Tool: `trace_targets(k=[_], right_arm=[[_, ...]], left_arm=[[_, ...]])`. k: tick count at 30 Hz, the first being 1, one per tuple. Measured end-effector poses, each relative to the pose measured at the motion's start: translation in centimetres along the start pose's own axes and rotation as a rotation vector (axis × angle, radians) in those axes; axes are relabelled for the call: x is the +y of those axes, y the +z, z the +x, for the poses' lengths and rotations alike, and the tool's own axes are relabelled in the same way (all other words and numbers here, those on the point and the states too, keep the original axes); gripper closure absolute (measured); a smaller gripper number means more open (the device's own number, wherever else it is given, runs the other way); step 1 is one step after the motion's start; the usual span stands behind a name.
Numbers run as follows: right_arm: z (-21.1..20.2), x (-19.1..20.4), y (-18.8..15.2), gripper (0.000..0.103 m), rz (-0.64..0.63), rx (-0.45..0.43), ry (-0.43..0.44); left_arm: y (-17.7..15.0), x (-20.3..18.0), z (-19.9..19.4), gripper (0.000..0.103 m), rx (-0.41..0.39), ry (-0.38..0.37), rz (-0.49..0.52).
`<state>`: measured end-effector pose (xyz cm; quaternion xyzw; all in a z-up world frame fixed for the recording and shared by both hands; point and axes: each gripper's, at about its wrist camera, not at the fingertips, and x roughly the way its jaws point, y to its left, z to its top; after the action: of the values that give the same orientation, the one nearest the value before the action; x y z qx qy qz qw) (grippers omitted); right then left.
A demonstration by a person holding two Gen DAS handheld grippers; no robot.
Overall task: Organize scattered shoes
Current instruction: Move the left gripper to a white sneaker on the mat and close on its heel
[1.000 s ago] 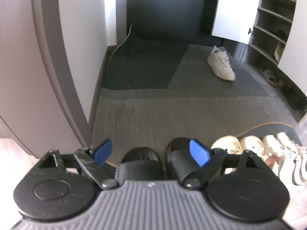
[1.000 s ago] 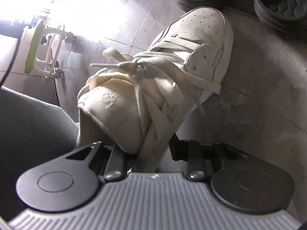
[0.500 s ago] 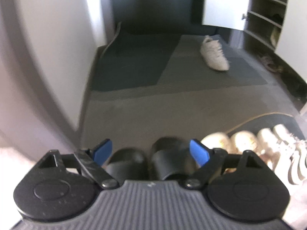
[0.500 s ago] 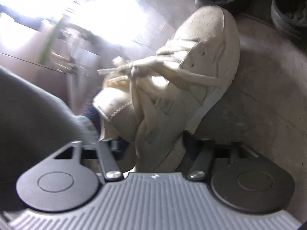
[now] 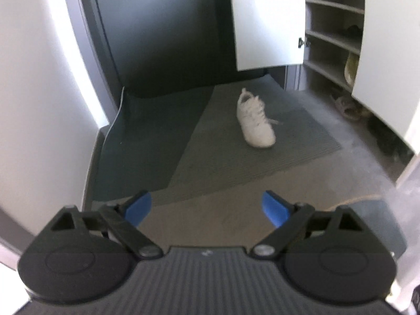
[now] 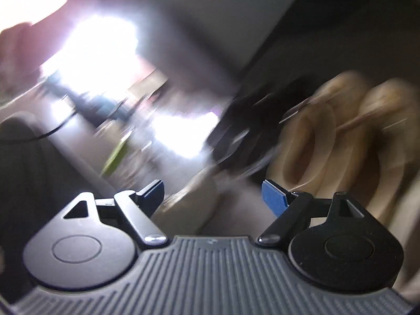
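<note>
Look at the shoe cupboard [image 5: 333, 39] on the far right of your left claw's view. Its white door [image 5: 265, 18] hangs open. The shelves hold a pale shoe [image 5: 350, 69] standing on end (too blurry to say more), and a sandal [image 5: 346, 106] lies low down at the bottom. A dark shoe [image 5: 388, 141] sits nearer, under the other door.

The white sneaker [image 5: 254, 120] is the one left out. It lies on the grey mat [image 5: 236, 157], far ahead of you and a little to the right, well apart from the cupboard.

Your left claw [image 5: 207, 207] is wide open. Nothing sits between its blue pads [image 5: 139, 207], and it touches nothing. Only bare floor shows under it.

Your right claw [image 6: 212, 197] has just been opening, and now it stands wide open too. Nothing is between its pads [image 6: 274, 197]. That view is very smeary. You can make out a pair of tan shoes [image 6: 341, 141] side by side on the right, just past the claw, with dark shoes [image 6: 244, 131] to their left.
</note>
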<state>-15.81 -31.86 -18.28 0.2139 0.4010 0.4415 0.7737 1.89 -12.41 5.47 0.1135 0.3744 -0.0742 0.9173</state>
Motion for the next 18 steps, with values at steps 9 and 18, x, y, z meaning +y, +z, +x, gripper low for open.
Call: trace_targets(k=[9,18], right_arm=[[-16.7,-5.4,-0.4,0.018,0.196,-0.234,-0.328],[-22.8,-13.9,2.5,0.019,0.364,-0.362,-0.545]], left_arm=[[9.4,-9.1,6.9,0.012,0.113,-0.063,-0.039],[18.9,-12.6,14.2,0.007,0.061,-0.097,0.079]])
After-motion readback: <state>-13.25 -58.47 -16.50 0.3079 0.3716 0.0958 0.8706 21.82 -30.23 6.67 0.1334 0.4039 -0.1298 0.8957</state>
